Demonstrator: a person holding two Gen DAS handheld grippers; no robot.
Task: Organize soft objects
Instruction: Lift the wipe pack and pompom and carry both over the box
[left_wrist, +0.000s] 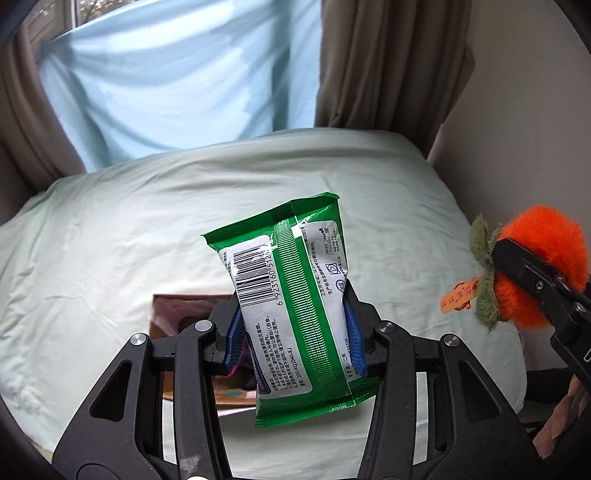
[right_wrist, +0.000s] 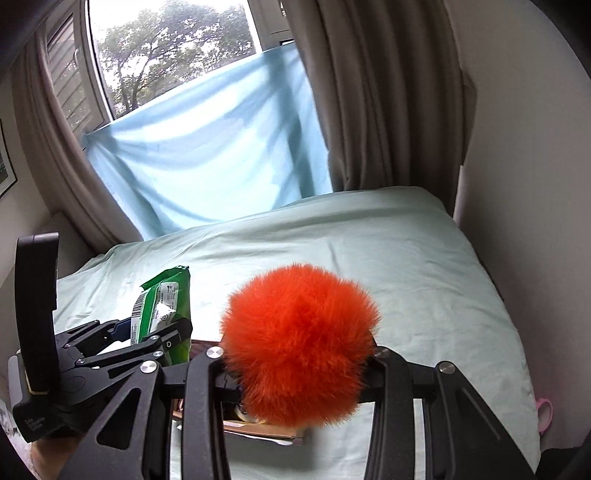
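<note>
In the left wrist view my left gripper (left_wrist: 293, 334) is shut on a green and white wipes pack (left_wrist: 291, 295), its blue pads pressing both sides; the pack stands upright above the bed. Behind it lies a cardboard box (left_wrist: 177, 314), mostly hidden. My right gripper (right_wrist: 299, 373) is shut on a fluffy orange plush fruit (right_wrist: 299, 343) that hides its fingertips. That plush (left_wrist: 539, 258), with green leaves and an orange tag, shows at the right edge of the left wrist view. The wipes pack (right_wrist: 164, 306) and left gripper (right_wrist: 155, 334) appear at the left of the right wrist view.
A bed with a pale green sheet (right_wrist: 388, 266) fills the lower scene. A light blue cloth (right_wrist: 207, 155) hangs over the window between brown curtains (right_wrist: 388, 92). A white wall (right_wrist: 517, 147) runs along the right. A pink object (right_wrist: 545, 413) sits at the bed's right edge.
</note>
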